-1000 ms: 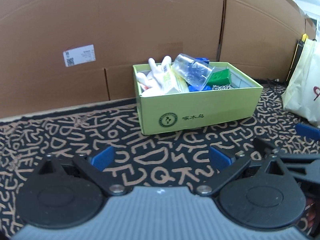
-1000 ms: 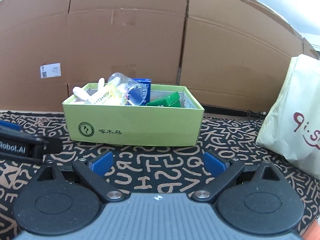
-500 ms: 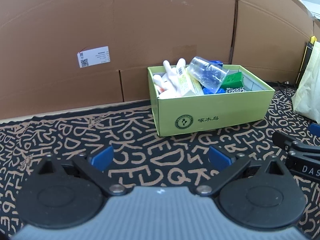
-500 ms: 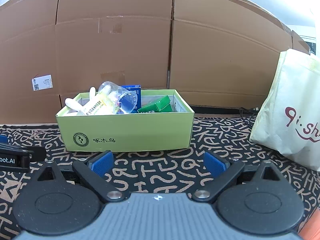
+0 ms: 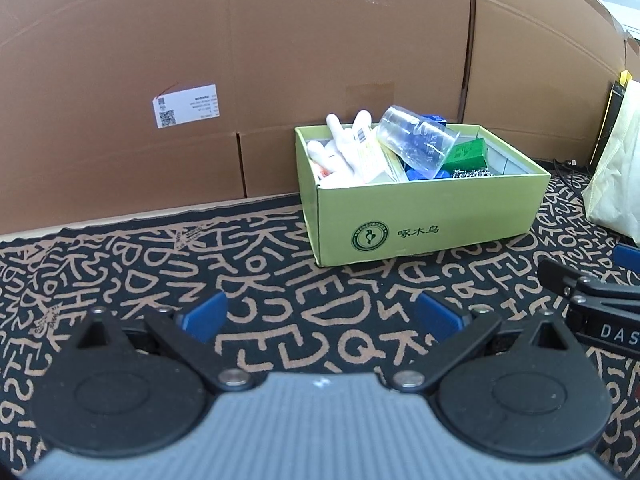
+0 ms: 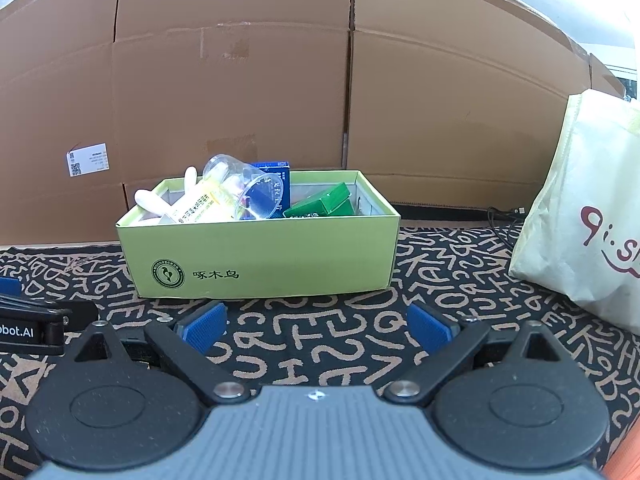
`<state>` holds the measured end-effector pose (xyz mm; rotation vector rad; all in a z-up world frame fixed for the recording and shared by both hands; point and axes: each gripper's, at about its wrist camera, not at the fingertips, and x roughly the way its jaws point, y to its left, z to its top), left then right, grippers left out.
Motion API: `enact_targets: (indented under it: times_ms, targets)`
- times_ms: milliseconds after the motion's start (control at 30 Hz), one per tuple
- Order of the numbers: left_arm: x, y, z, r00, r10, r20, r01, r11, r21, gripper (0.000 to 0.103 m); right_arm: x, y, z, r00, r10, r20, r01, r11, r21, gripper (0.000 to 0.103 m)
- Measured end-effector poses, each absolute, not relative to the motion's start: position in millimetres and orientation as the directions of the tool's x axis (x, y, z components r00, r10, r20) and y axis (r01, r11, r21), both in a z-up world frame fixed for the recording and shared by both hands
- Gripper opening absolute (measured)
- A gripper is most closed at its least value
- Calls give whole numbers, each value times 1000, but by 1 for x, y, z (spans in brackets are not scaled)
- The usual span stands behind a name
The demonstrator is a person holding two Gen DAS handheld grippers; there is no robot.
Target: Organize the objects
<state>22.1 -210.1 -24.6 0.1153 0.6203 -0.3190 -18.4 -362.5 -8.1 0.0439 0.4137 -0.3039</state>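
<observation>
A light green cardboard box (image 5: 432, 216) (image 6: 280, 260) stands on the patterned mat against the cardboard wall. Inside it lie a clear plastic cup (image 5: 416, 142) (image 6: 240, 186) on its side, a white glove (image 5: 340, 148), a yellow-white carton (image 6: 200, 204), a blue box (image 6: 276, 180), a green box (image 5: 466, 154) (image 6: 324, 202) and a metal scourer (image 5: 470, 173). My left gripper (image 5: 320, 316) is open and empty, low over the mat in front of the box. My right gripper (image 6: 316, 324) is open and empty too, just before the box's front wall.
A black mat with tan letters (image 5: 140, 272) covers the surface. Tall cardboard panels (image 6: 240, 100) close the back. A cream tote bag (image 6: 580, 216) stands at the right, with a cable (image 6: 500, 212) behind it. Each gripper shows at the edge of the other's view.
Both grippers have drawn back from the box and turned a little, so the box looks smaller and further right in the left view. Both have stayed open and empty.
</observation>
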Motion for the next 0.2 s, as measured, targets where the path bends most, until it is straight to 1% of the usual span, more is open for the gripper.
enact_targets:
  times_ms: [200]
  targets:
    - [21,-208,-24,757,-267,-596,336,942,5,103,-18,-361,-9,871,-278,-405,297,955,-18,100]
